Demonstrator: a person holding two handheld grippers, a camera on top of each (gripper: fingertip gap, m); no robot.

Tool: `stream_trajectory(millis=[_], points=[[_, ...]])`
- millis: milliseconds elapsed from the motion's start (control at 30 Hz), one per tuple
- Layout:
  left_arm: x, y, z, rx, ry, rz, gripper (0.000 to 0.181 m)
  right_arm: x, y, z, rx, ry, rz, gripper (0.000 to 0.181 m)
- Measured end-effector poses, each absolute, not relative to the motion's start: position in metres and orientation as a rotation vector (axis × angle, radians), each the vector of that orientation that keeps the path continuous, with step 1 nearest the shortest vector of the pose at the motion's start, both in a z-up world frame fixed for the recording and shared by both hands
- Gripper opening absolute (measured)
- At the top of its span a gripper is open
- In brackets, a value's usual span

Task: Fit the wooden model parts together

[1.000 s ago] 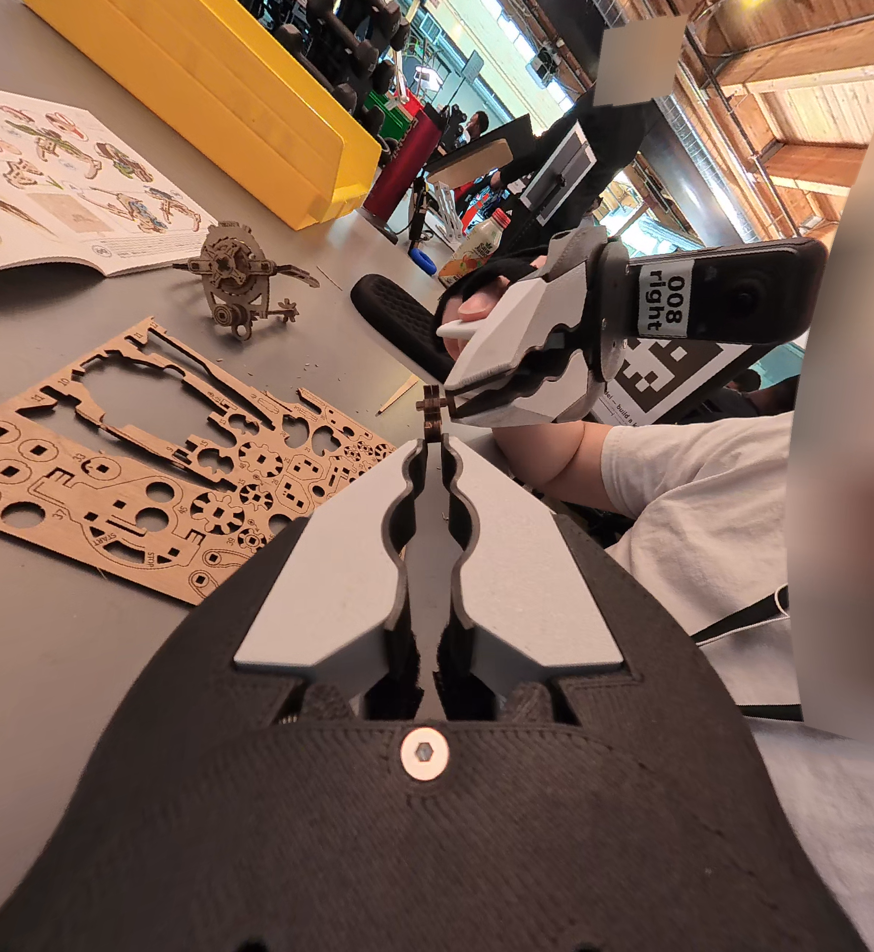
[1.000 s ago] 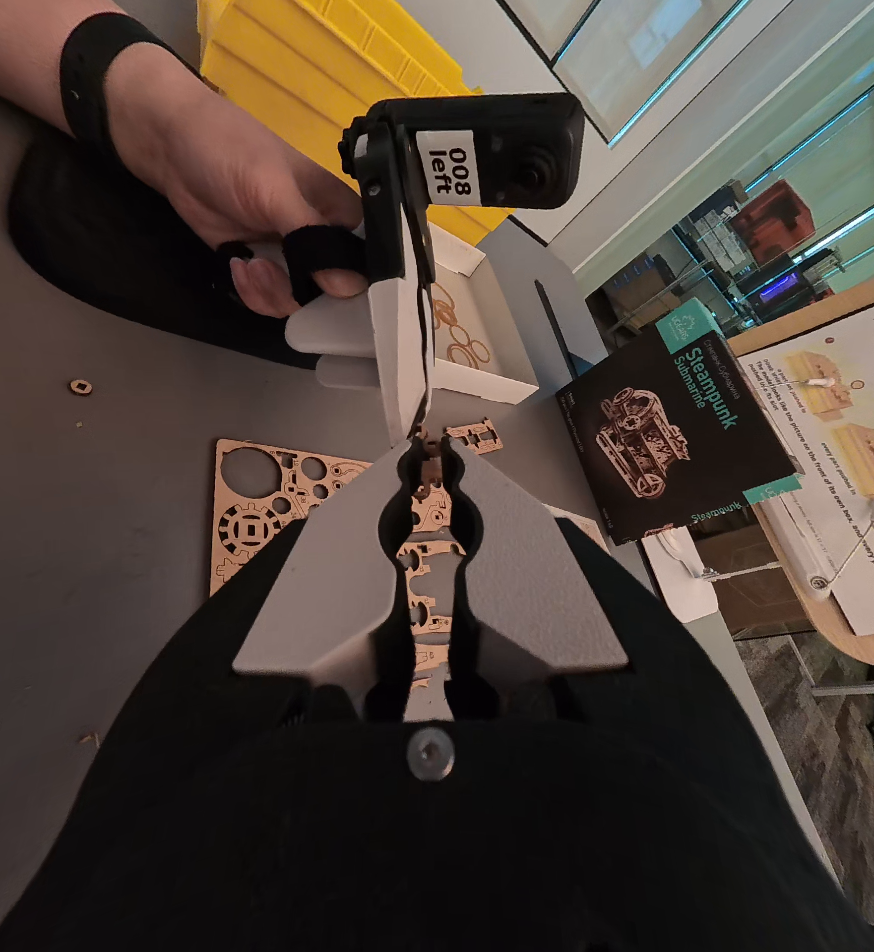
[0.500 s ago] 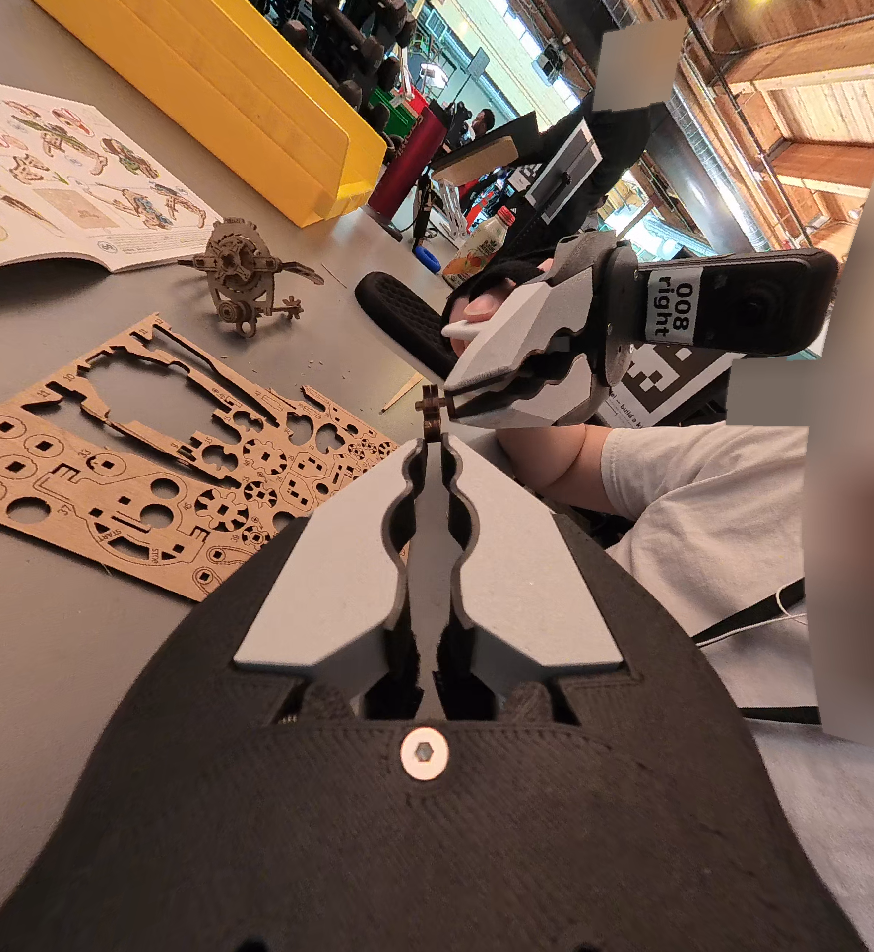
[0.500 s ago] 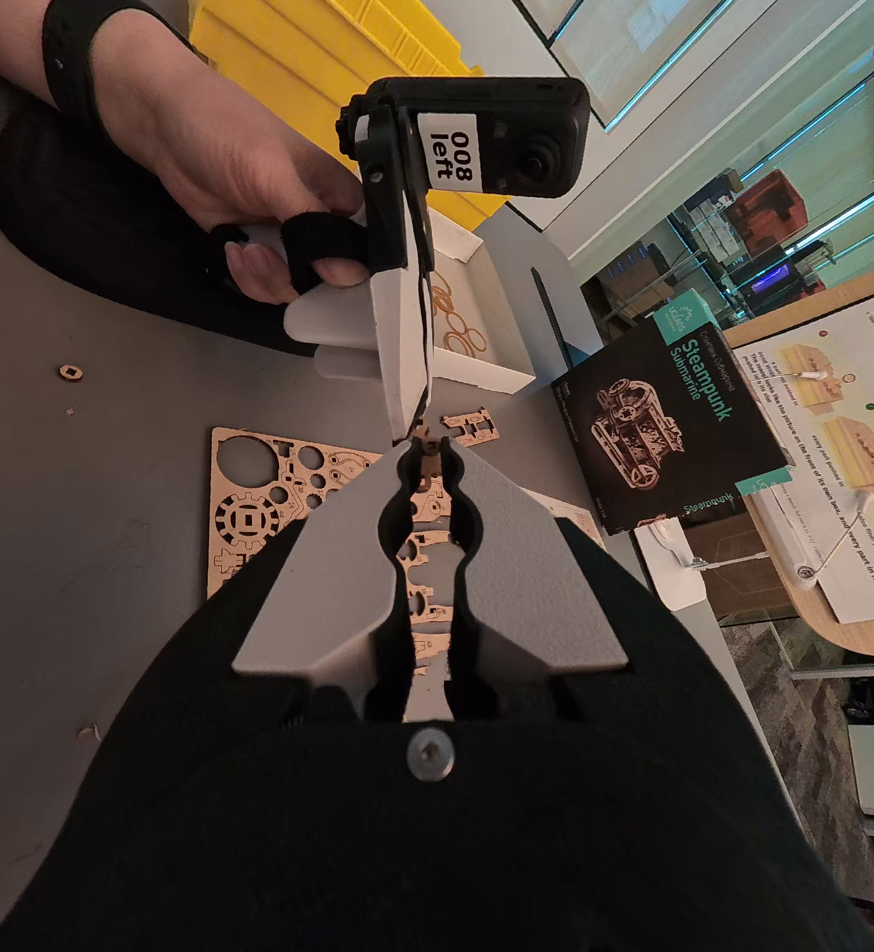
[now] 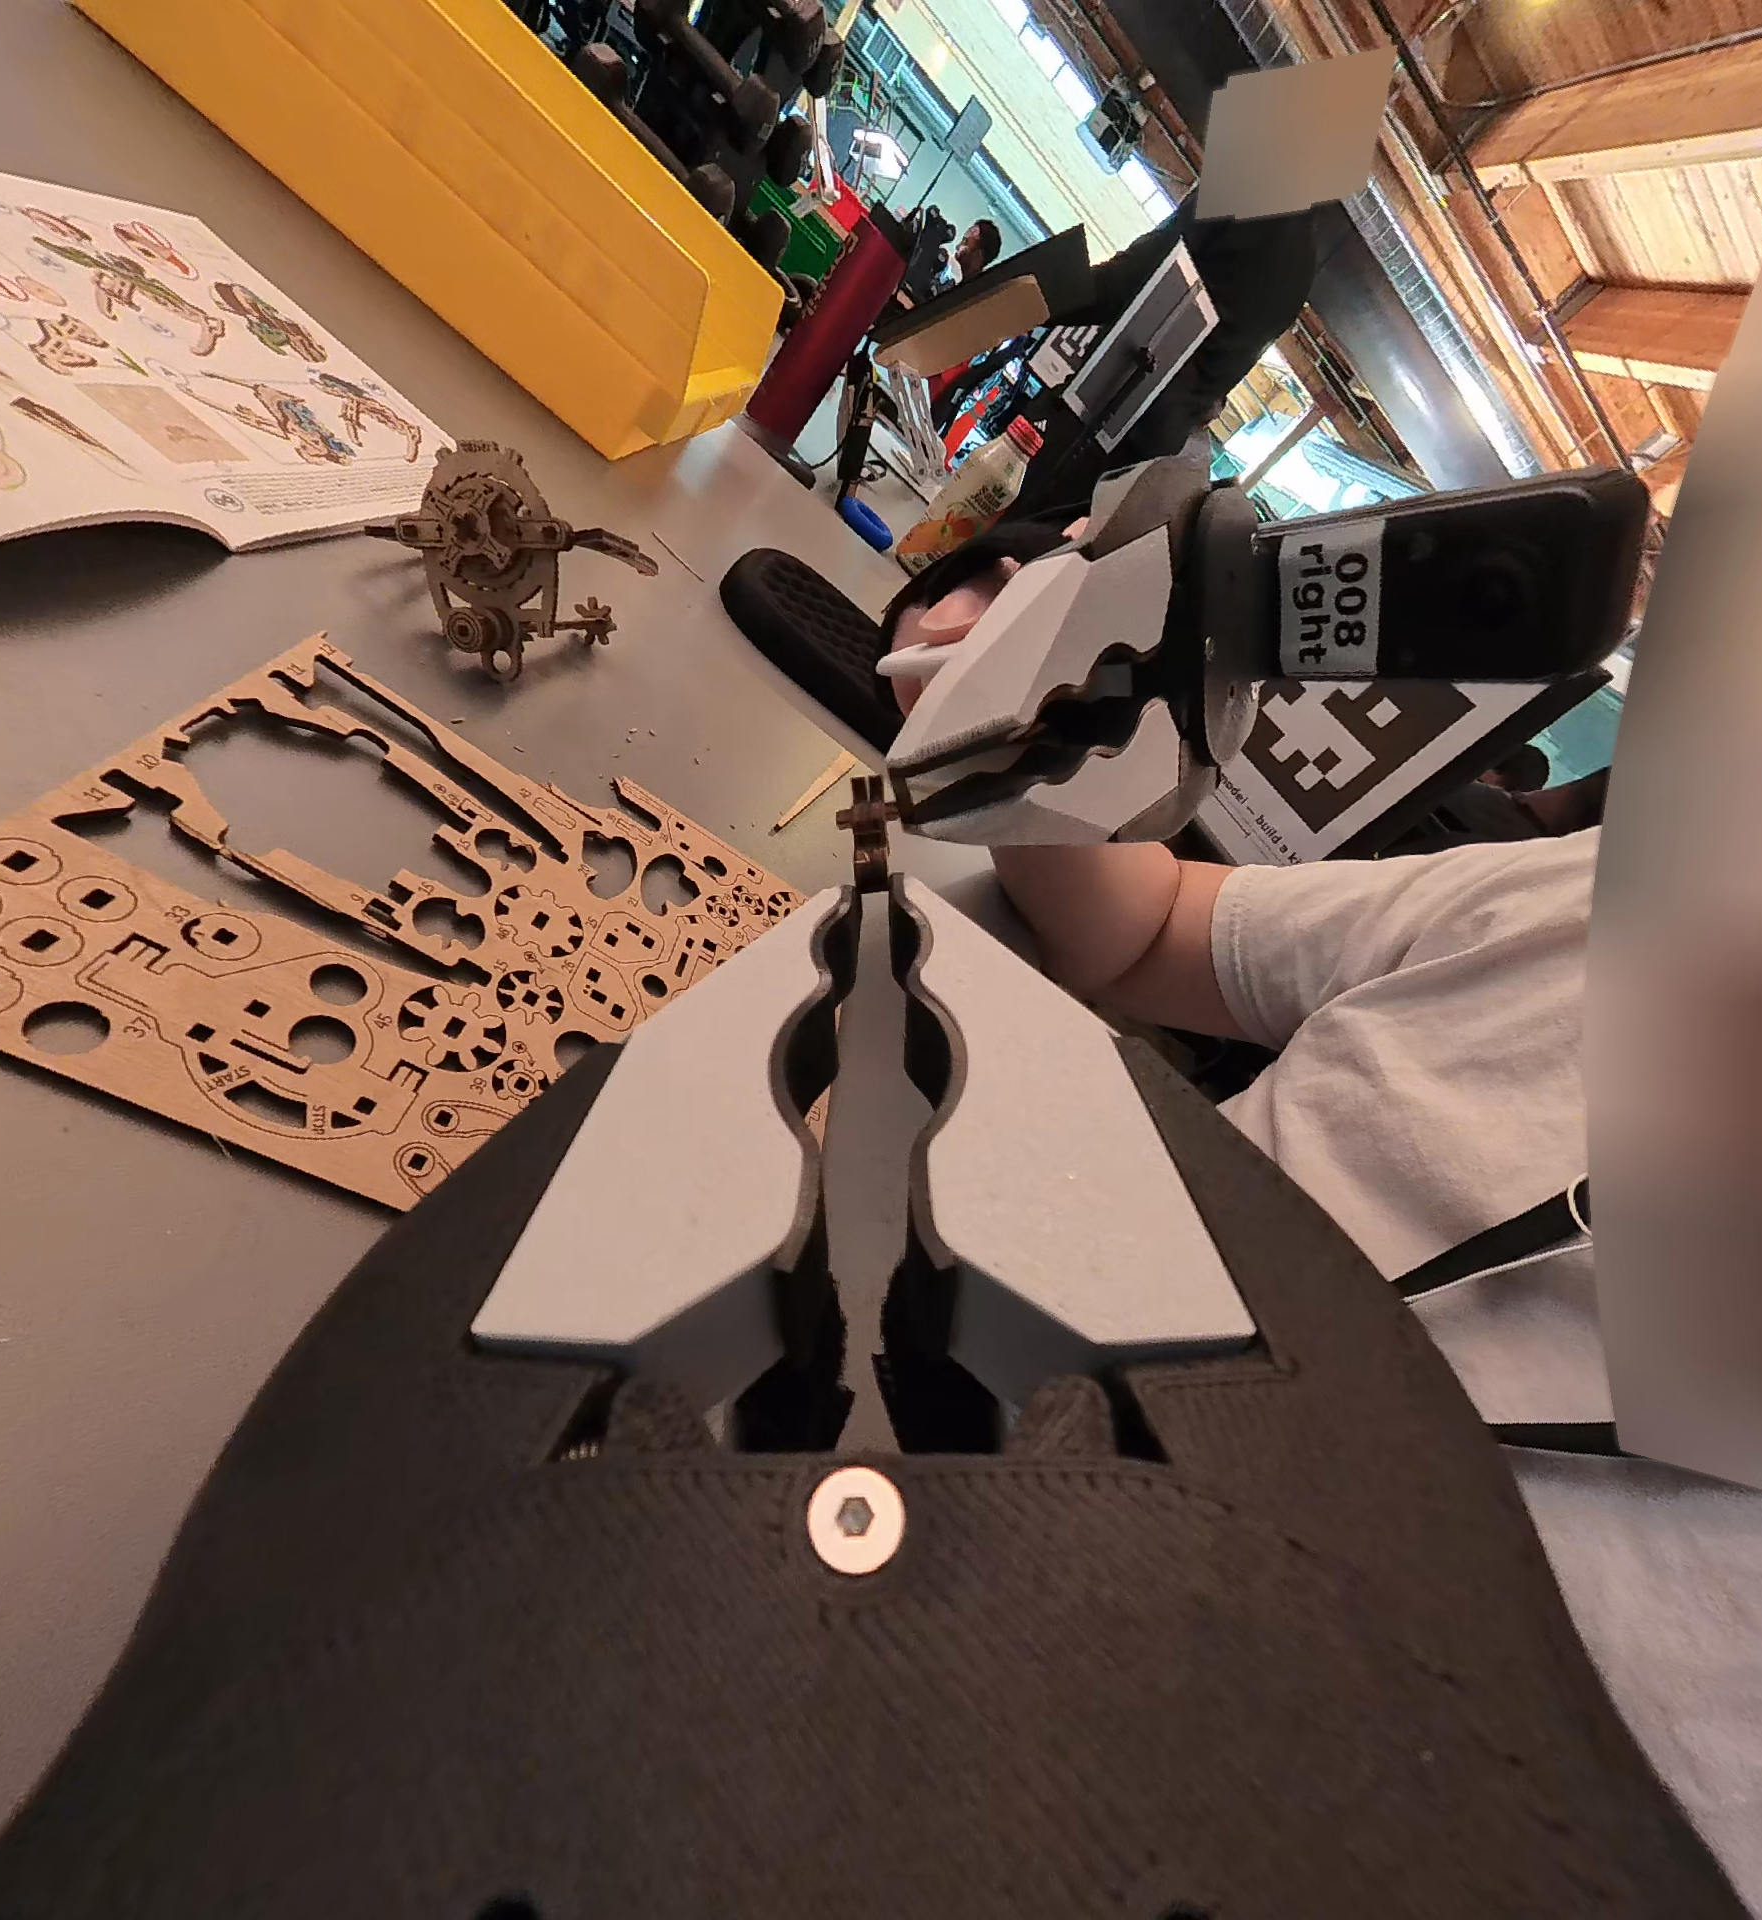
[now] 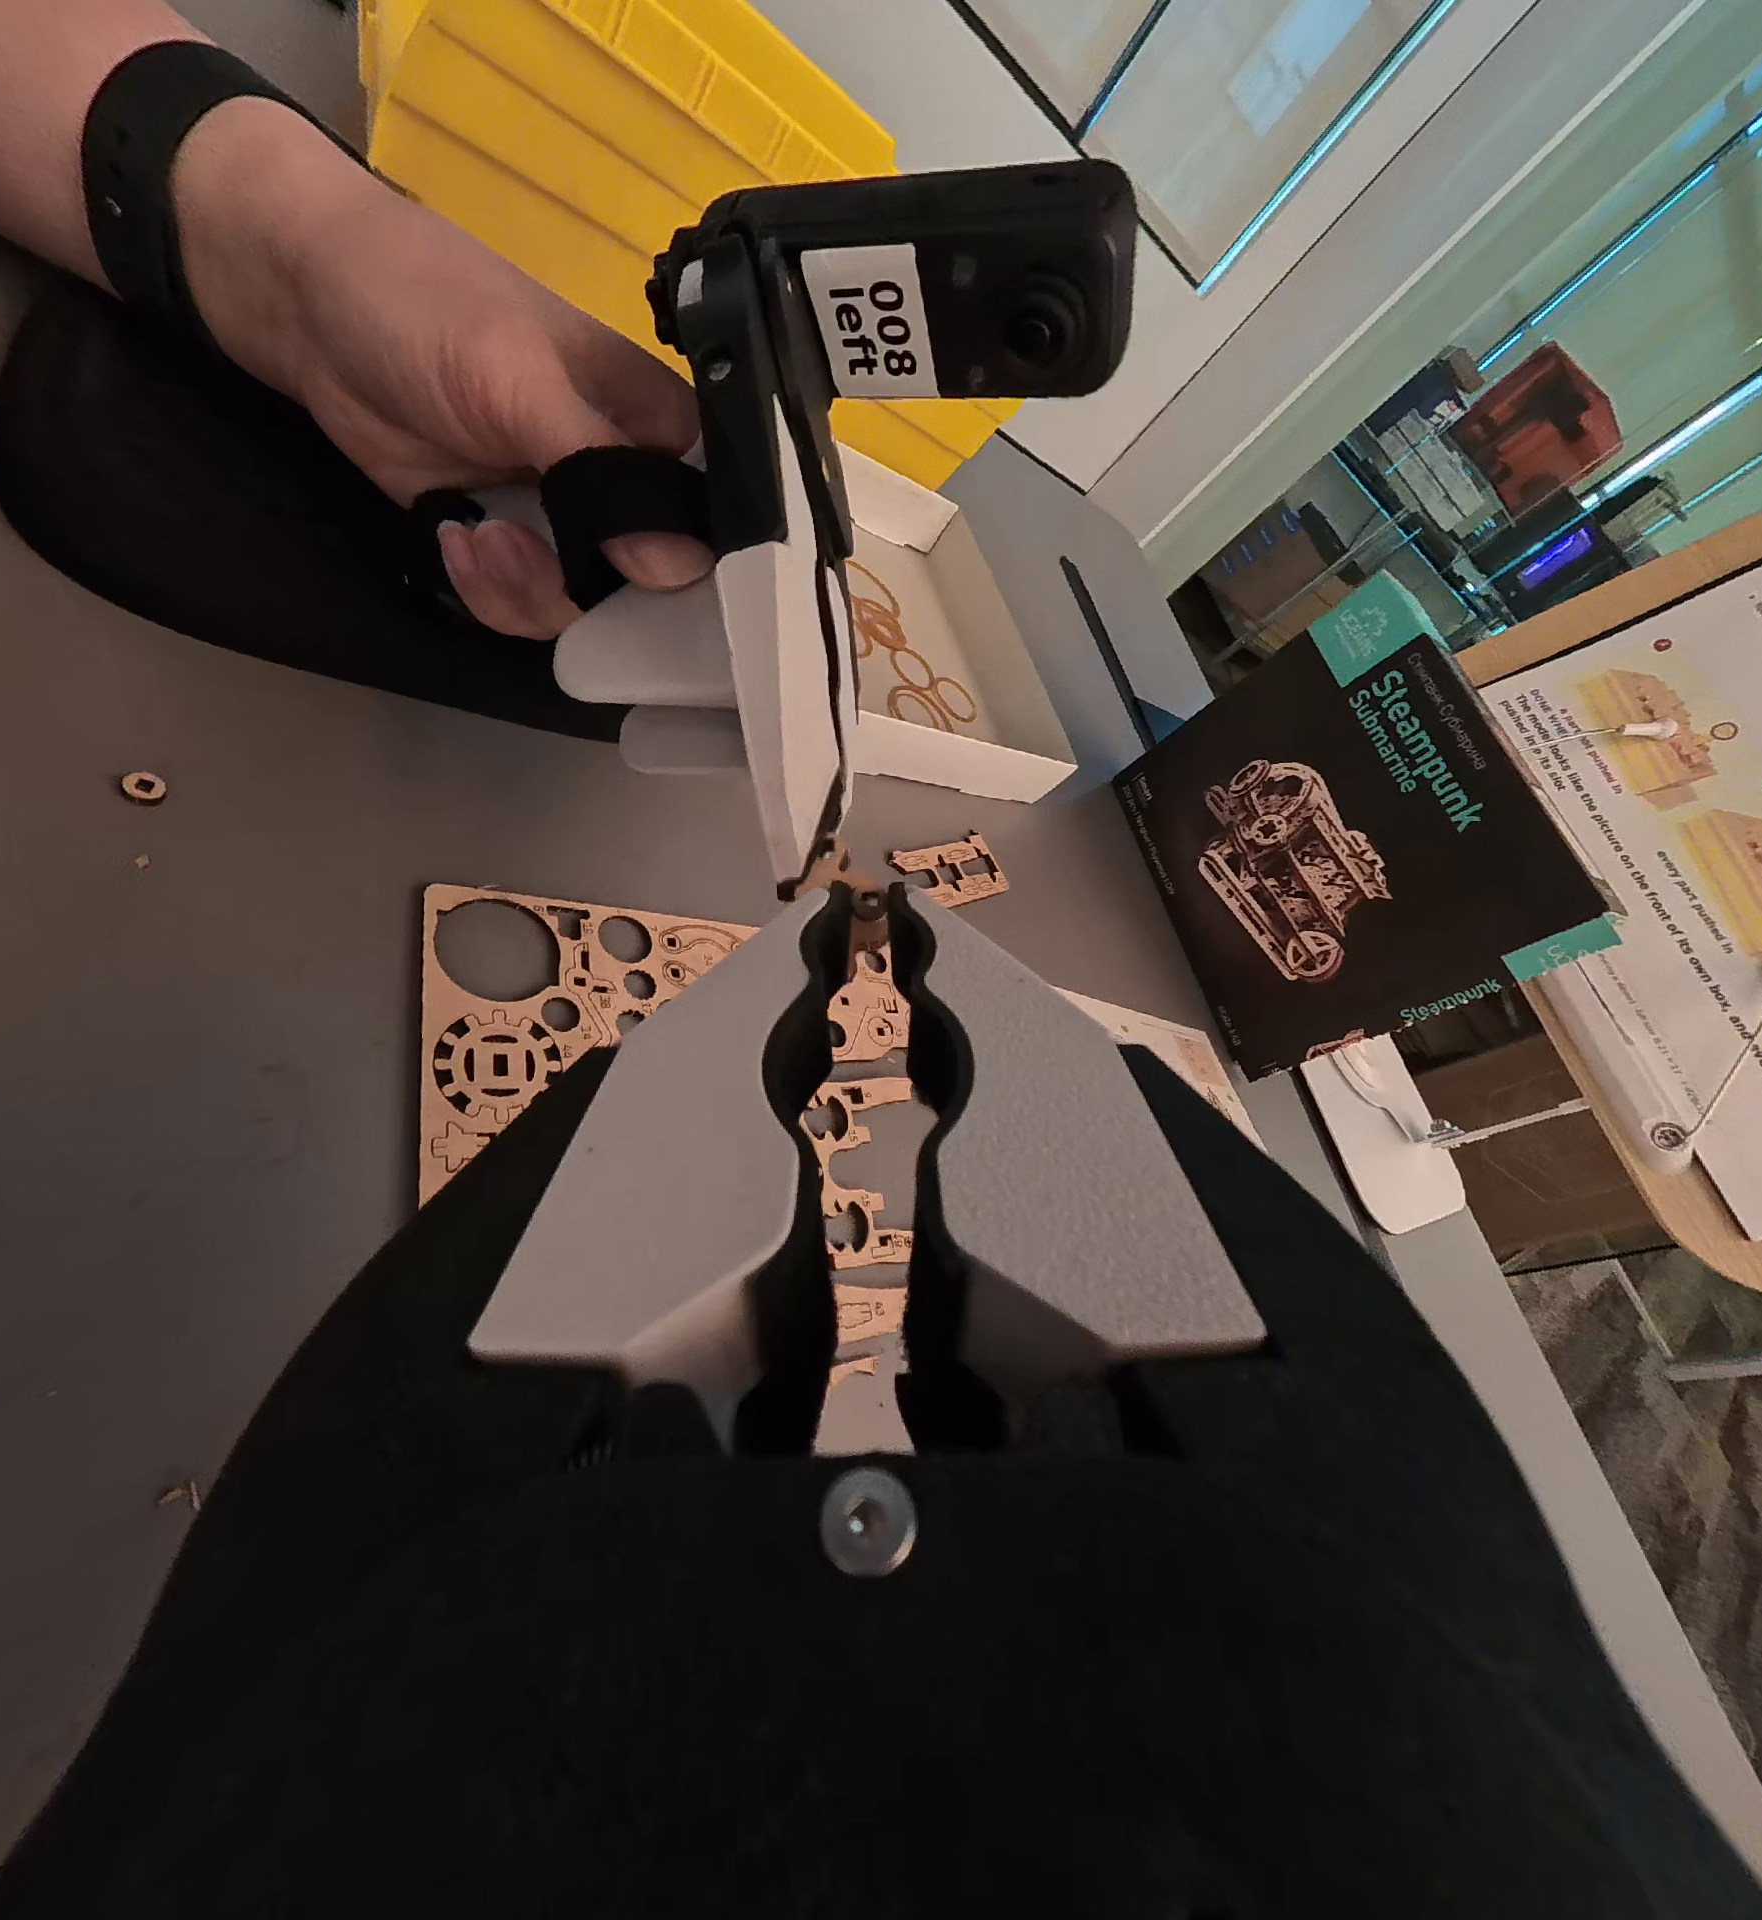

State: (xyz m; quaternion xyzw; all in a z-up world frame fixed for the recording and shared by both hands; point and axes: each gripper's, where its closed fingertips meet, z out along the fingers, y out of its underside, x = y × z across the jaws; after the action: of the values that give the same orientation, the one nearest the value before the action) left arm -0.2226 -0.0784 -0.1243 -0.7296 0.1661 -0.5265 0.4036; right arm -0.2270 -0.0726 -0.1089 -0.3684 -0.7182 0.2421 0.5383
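My left gripper (image 5: 869,885) is shut on a small dark wooden part (image 5: 866,844) that sticks up past its tips. My right gripper (image 5: 900,798) comes in from the right, shut on a second small wooden part (image 5: 859,818) that meets the first crosswise. In the right wrist view my right gripper (image 6: 862,896) pinches its small part (image 6: 866,906). The left gripper (image 6: 810,854) comes down from above and its part (image 6: 827,864) touches mine at the tips. Both are held above the grey table (image 5: 46,1299).
A punched wooden parts sheet (image 5: 264,935) lies on the table, also in the right wrist view (image 6: 534,1029). An assembled wooden gear piece (image 5: 492,551), open booklet (image 5: 77,364), yellow bin (image 5: 461,187), black pad (image 5: 804,634), black model box (image 6: 1355,852), white tray (image 6: 950,758) and loose wooden piece (image 6: 950,875) surround them. Less than 4 cm separates the two grippers' tips.
Both grippers stay shut and tip to tip. The right gripper has shifted slightly and tilted a little in the left wrist view; the two small parts remain touching.
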Motion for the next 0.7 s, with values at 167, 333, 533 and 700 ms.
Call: stream_trajectory(millis=[167,333,533,700], points=[[-0.224,-0.078,-0.122,-1.834,0.413,-1.323,0.004,-0.224,-0.075,-0.106,-0.889,-1.678,0.638,0.005],[-0.232,-0.074,-0.117,-1.806,0.381,-1.298,0.004,-0.218,-0.072,-0.107,-0.937,-1.628,0.705,0.005],[-0.236,-0.071,-0.116,-1.796,0.354,-1.293,0.004,-0.217,-0.061,-0.112,-0.986,-1.591,0.703,0.005],[-0.235,-0.071,-0.118,-1.806,0.357,-1.297,0.004,-0.217,-0.056,-0.115,-0.987,-1.587,0.661,0.005]])
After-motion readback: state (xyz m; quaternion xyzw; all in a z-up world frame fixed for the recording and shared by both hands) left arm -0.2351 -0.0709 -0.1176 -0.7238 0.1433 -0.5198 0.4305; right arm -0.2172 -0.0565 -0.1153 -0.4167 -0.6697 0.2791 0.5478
